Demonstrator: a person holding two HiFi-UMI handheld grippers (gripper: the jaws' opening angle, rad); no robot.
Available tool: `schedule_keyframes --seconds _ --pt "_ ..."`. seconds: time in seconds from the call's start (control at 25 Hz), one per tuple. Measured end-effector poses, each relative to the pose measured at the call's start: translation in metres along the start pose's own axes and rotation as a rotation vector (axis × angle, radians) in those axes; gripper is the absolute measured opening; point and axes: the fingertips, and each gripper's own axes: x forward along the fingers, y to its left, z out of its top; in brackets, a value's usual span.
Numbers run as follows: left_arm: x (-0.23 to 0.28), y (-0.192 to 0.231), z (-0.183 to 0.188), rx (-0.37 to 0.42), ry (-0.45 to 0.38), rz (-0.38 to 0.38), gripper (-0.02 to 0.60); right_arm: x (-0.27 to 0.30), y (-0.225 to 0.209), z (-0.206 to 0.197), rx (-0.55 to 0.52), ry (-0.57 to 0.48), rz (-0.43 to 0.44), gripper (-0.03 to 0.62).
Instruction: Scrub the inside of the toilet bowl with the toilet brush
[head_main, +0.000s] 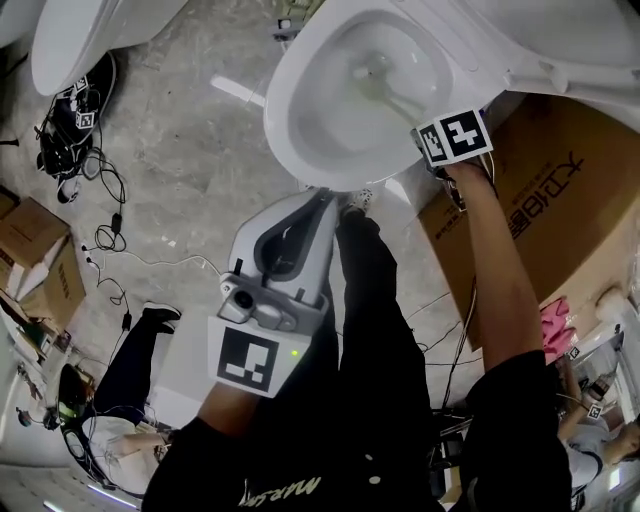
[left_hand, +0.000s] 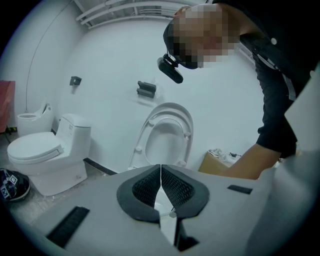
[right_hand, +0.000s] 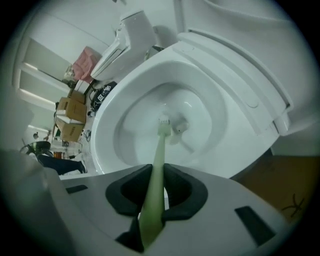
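The white toilet bowl (head_main: 310, 120) lies open below me, its seat raised (left_hand: 167, 132). A pale green toilet brush (right_hand: 159, 160) reaches down into the bowl (right_hand: 215, 95), and its head (right_hand: 167, 124) rests near the drain. In the head view the brush (head_main: 380, 85) shows inside the bowl. My right gripper (right_hand: 155, 192) is shut on the brush handle and hangs over the bowl's right rim under its marker cube (head_main: 455, 135). My left gripper (head_main: 322, 198) is held in front of the bowl, near my legs. Its jaws (left_hand: 160, 187) are shut with nothing between them.
A brown cardboard box (head_main: 560, 200) stands right of the toilet. A second toilet (head_main: 70, 40) sits at the far left, with cables (head_main: 100, 210) and small boxes (head_main: 40, 260) on the concrete floor. My dark-trousered legs (head_main: 380, 330) stand before the bowl. Another person's leg (head_main: 140, 350) shows lower left.
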Motion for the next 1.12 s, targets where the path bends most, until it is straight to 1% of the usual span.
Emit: schedule_keyframes --seconds 0.16,0.44,0.6,0.68,0.76,0.84,0.96,1.12 --pt "-0.004 -0.012 0.023 0.021 -0.029 -0.014 0.026 -0.037 0.006 -0.005 0.087 -0.085 0.068 0.086" --pt "-0.021 -0.041 0.086 0.075 -0.094 -0.052 0.026 -0.118 0.035 -0.034 0.152 -0.238 0.139 0.086" --pt "-0.036 -0.058 0.124 0.095 -0.119 -0.07 0.026 -0.179 0.063 -0.049 0.246 -0.386 0.237 0.086" --pt "-0.039 -0.062 0.141 0.096 -0.133 -0.078 0.026 -0.212 0.076 -0.045 0.273 -0.479 0.281 0.086" --pt "-0.038 -0.061 0.159 0.1 -0.141 -0.087 0.026 -0.246 0.087 -0.032 0.267 -0.57 0.299 0.086" --pt "-0.04 -0.062 0.177 0.098 -0.144 -0.093 0.026 -0.282 0.1 -0.024 0.238 -0.645 0.3 0.086" --pt "-0.051 -0.072 0.204 0.101 -0.153 -0.109 0.026 -0.341 0.123 -0.022 0.172 -0.751 0.272 0.086" --pt "-0.069 -0.088 0.235 0.131 -0.173 -0.123 0.026 -0.42 0.152 -0.019 0.094 -0.914 0.231 0.086"
